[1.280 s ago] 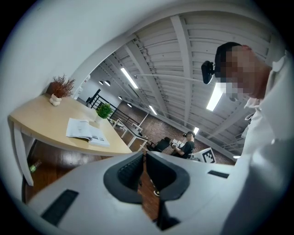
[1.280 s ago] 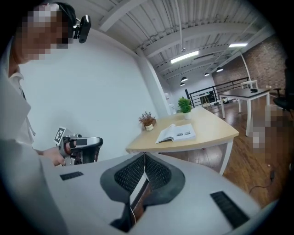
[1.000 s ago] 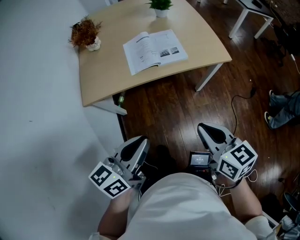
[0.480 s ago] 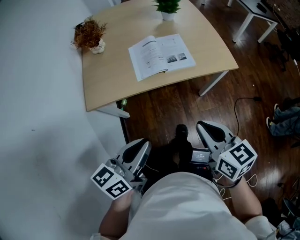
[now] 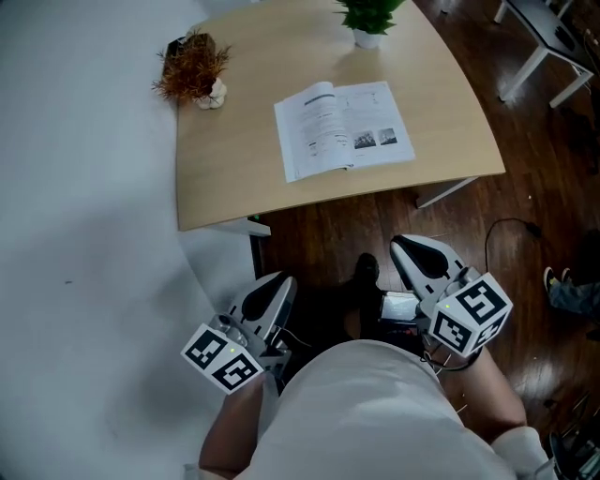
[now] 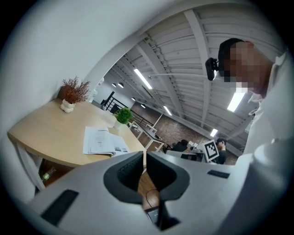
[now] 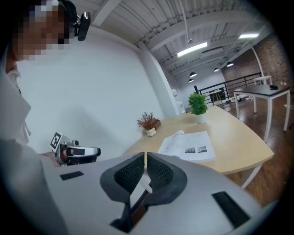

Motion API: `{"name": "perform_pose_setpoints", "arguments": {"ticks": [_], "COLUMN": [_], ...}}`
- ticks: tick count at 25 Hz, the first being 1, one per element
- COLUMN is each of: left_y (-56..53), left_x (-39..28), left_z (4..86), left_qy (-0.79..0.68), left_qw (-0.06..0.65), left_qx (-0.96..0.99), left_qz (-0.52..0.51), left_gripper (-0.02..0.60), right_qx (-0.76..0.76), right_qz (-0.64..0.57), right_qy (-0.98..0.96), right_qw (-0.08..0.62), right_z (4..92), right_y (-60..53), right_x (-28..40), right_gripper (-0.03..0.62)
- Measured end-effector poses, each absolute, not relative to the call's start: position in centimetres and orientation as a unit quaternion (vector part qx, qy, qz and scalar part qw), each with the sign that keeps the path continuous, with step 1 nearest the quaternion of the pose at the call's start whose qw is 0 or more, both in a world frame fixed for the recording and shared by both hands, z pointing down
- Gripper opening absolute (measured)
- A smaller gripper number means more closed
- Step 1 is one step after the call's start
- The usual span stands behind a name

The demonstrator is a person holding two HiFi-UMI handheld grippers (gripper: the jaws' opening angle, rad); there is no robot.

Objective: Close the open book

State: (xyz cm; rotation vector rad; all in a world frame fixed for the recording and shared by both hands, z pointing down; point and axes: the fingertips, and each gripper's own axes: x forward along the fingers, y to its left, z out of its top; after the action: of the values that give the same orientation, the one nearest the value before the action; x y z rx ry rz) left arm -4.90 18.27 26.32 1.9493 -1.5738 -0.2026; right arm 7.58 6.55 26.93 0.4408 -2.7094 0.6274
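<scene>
**Both tongs shut, book lying open ahead**

Head view: my left tongs (image 5: 279, 281) and right tongs (image 5: 403, 248) hang low by my body over the floor (image 5: 487, 253), well short of the surface (image 5: 225, 178). The book (image 5: 344, 127) lies open on it near the front edge, with a dried plant (image 5: 192, 67) and a green plant (image 5: 367, 14) further back.

Left gripper view: my jaws are together with nothing in them, and the book sits ahead to the left.

Right gripper view: jaws together and empty, book ahead, slightly right.
</scene>
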Motion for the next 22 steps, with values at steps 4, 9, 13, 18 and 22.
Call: {"name": "perform_pose_setpoints", "arguments": {"ticks": [4,9,13,18,22], "left_y": [14.3,9.9,7.9,6.8,6.0], "left_x": [-5.2,-5.4,-6.1,-7.6,-9.4], "left_z": [26.8,27.2,27.5,27.9,28.5], "left_qy": [-0.604,-0.614,-0.628,-0.635,-0.631], "left_qw": [0.313,0.312,0.308,0.314,0.319], "left_qx": [0.729,0.721,0.710,0.701,0.702], "left_qz": [-0.073,-0.074,-0.078,-0.082,-0.086], "left_gripper": [-0.002,-0.002,-0.002,-0.002,-0.002], "right_qx": [0.139,0.129,0.114,0.104,0.114], "right_qz": [0.205,0.190,0.184,0.181,0.172], "right_qy": [-0.952,-0.951,-0.951,-0.947,-0.942], "right_qw": [0.179,0.206,0.221,0.246,0.266], "right_z": [27.4,28.8,29.9,31.4,32.8], "right_y": [2.6,-1.2,-2.9,-3.6,-4.3], "right_x": [6.5,5.6,4.3,2.1,-0.5], "right_gripper": [0.003,0.003,0.003,0.003,0.003]}}
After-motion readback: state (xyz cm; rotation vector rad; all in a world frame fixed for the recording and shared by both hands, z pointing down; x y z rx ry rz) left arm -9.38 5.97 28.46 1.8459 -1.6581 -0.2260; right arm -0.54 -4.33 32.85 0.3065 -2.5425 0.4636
